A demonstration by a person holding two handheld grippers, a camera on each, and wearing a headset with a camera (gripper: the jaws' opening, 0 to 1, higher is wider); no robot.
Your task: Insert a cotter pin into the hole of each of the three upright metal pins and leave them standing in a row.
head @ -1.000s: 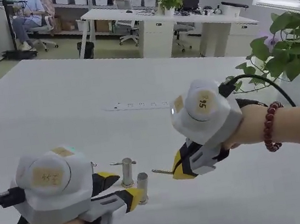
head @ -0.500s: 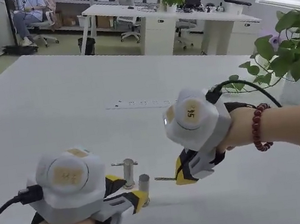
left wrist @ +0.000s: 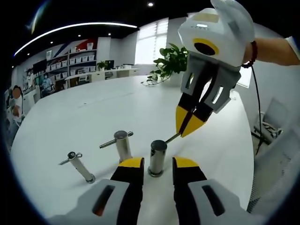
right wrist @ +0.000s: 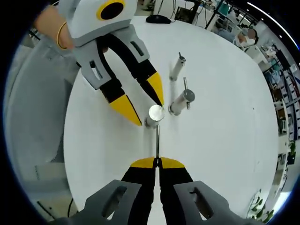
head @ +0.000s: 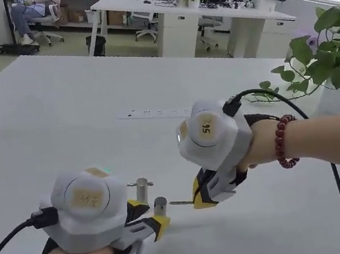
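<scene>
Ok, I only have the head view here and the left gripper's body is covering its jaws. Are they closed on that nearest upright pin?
Observer: No. In the left gripper view the left gripper is open. Its jaws stand either side of the near metal pin, with a gap on each side.
Operator: And the cotter pin, is it lined up?
Observer: The right gripper view shows the right gripper shut on the cotter pin. Its tip meets the near pin's side just under the top. I can't tell if it's in the hole.
Operator: How many are done?
Observer: Two. In the left gripper view the middle pin and the far pin both have theirs through.
</scene>
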